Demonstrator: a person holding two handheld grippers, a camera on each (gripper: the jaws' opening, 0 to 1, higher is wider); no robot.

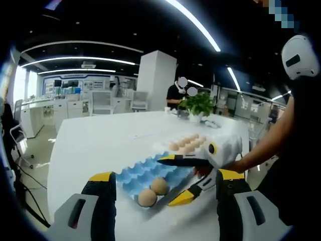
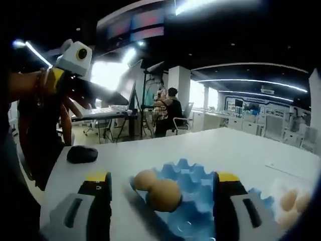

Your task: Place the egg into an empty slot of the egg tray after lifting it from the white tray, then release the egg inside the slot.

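I see both grippers, left [image 1: 163, 193] and right [image 2: 159, 193], with jaws apart, gripping nothing. Two eggs [image 1: 153, 193] sit in the blue tray [image 1: 134, 176] on the bench [image 1: 100, 145]; the white tray [image 1: 188, 143] of eggs lies at 1 o'clock.

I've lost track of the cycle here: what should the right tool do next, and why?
Probably swing the right tool across to the white tray and close on one of its eggs. The jaws stand open with nothing between them, above the blue egg tray, which holds two eggs and has many slots free.
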